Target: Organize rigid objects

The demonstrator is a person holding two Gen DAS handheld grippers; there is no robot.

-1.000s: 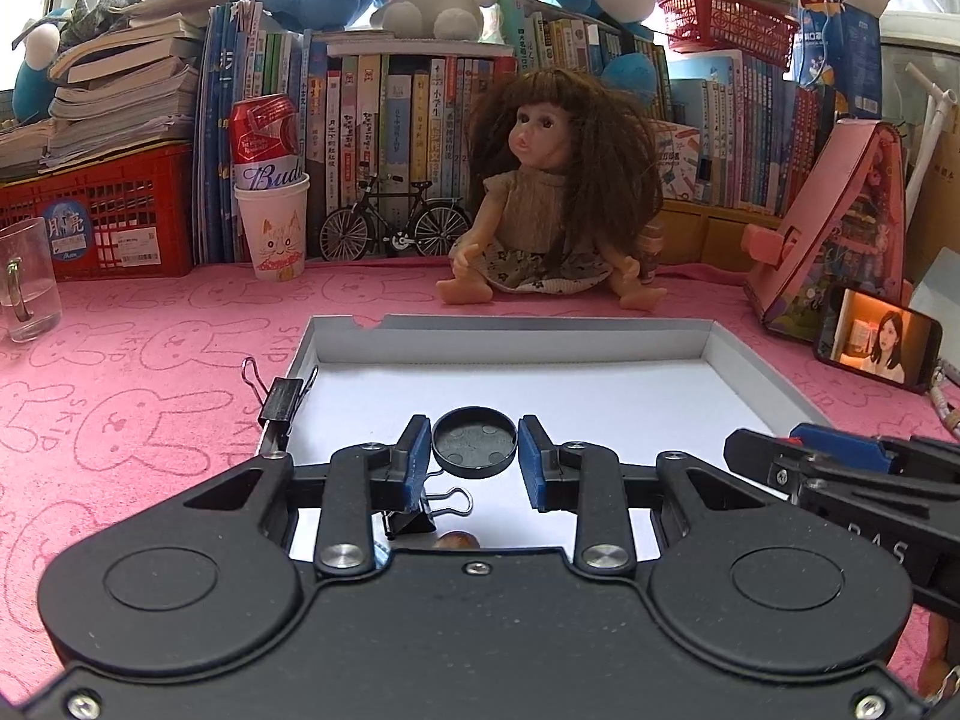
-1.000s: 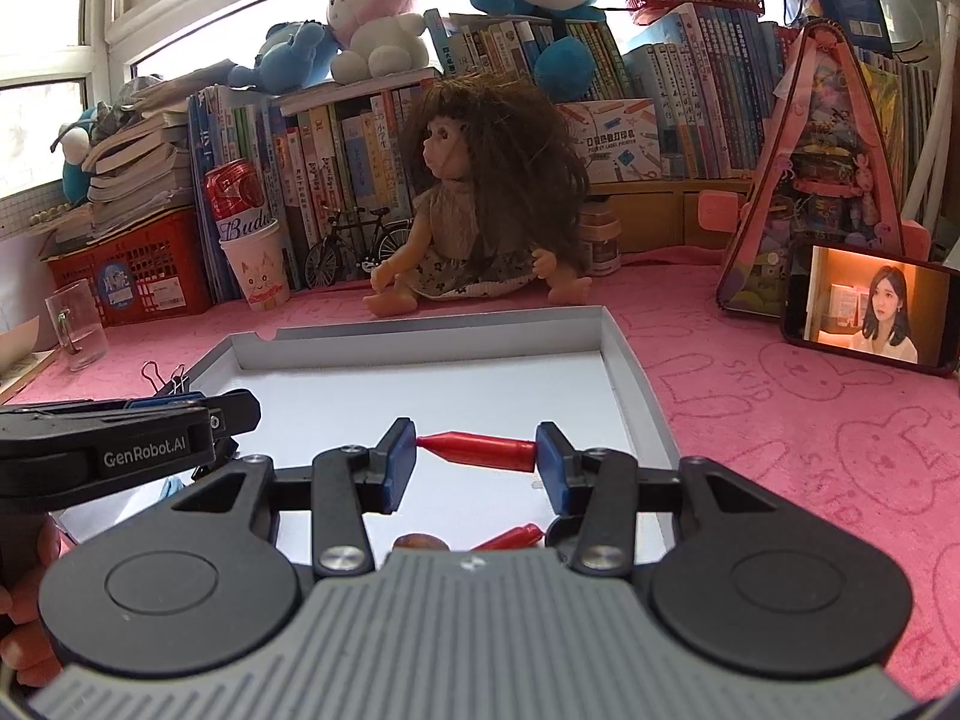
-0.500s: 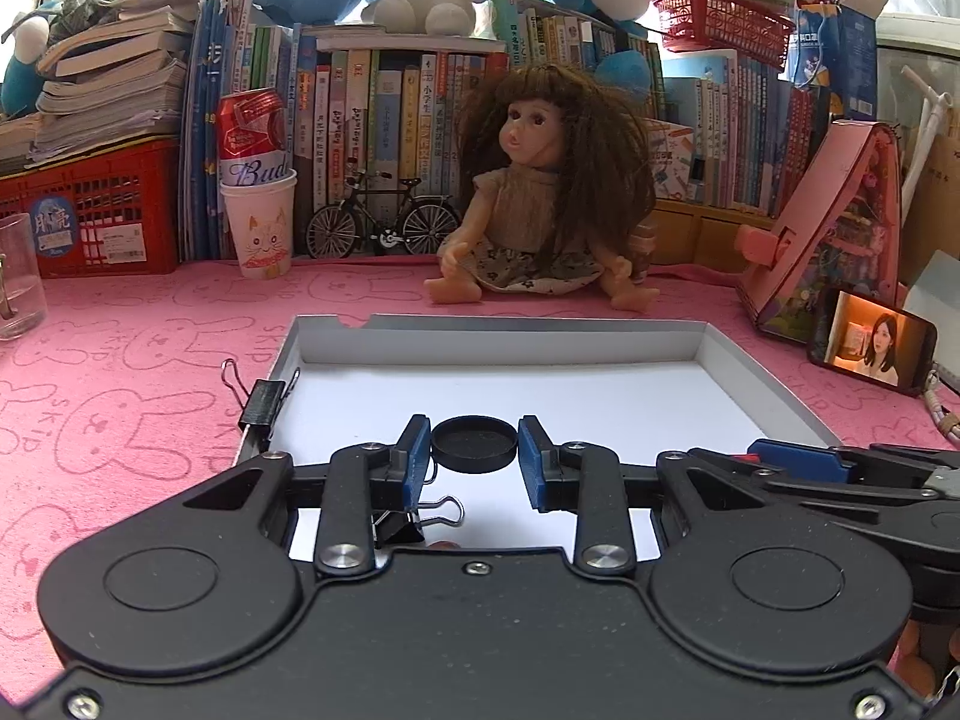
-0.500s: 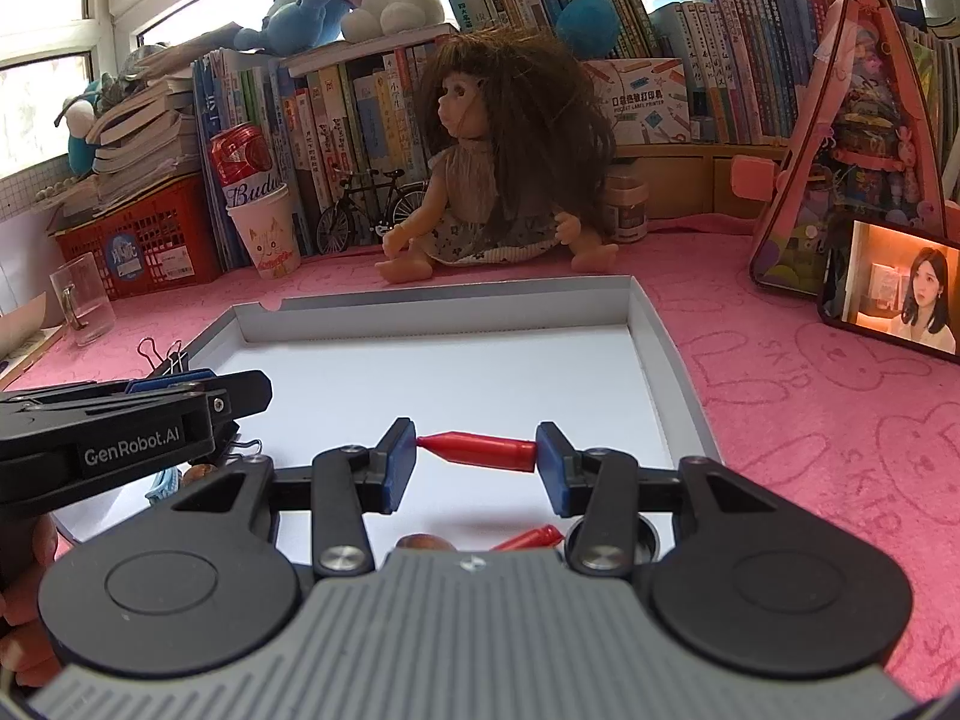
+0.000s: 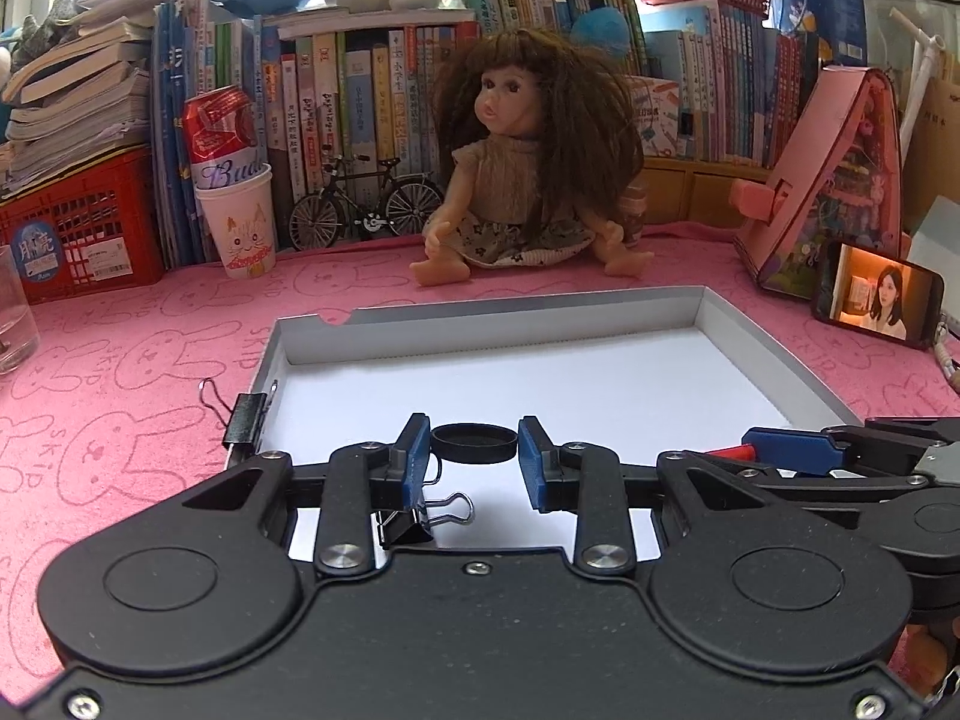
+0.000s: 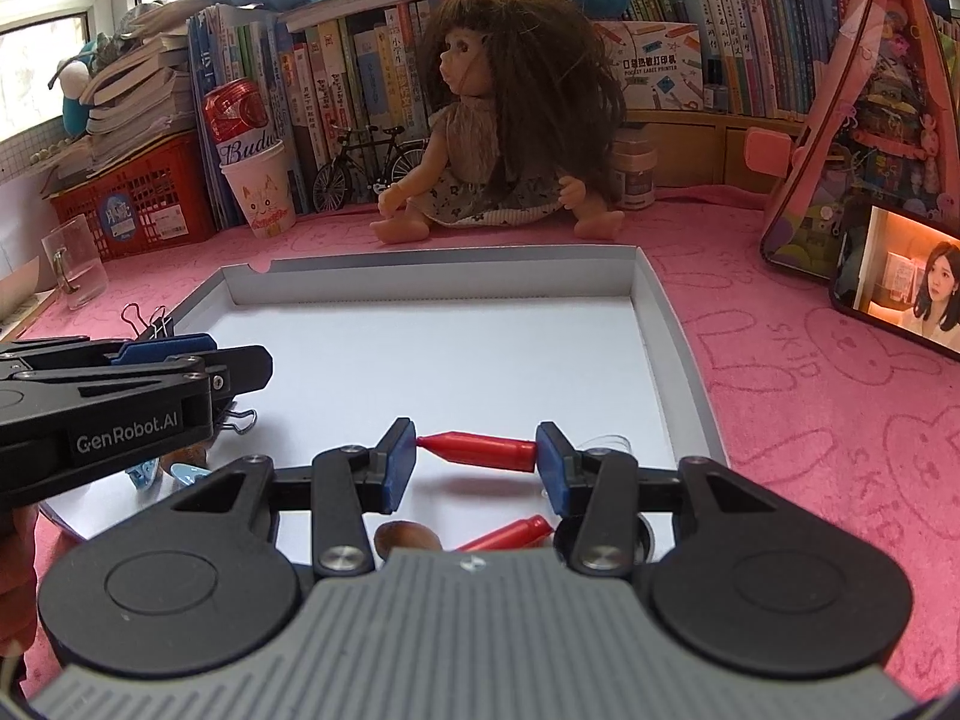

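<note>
The left claw (image 5: pixel 474 455) grips a black round lid (image 5: pixel 474 443) above the near part of the white tray (image 6: pixel 666 312) on the pink surface (image 6: pixel 840 420). The right claw (image 6: pixel 476 463) holds a red crayon (image 6: pixel 477 451) end to end over the tray's near right corner; a second red piece (image 6: pixel 510 534), perhaps another crayon, lies below.

Two grippers show: the left gripper (image 5: pixel 474 450) at lower centre of its view and the right gripper (image 6: pixel 475 459) at lower centre of its own. Two red pointed pieces (image 6: pixel 477 451) (image 6: pixel 510 534), two black binder clips (image 5: pixel 246 420) (image 5: pixel 414 525) and one black round cap (image 5: pixel 474 443) lie low in the frames, around one white tray (image 5: pixel 480 324). Further up stand one doll (image 5: pixel 528 162), one model bicycle (image 5: pixel 366 204), one paper cup (image 5: pixel 240 222), one red can (image 5: pixel 219 129), one red crate (image 5: pixel 84 228), one clear glass (image 6: pixel 75 267) and one phone (image 5: pixel 876 297).
</note>
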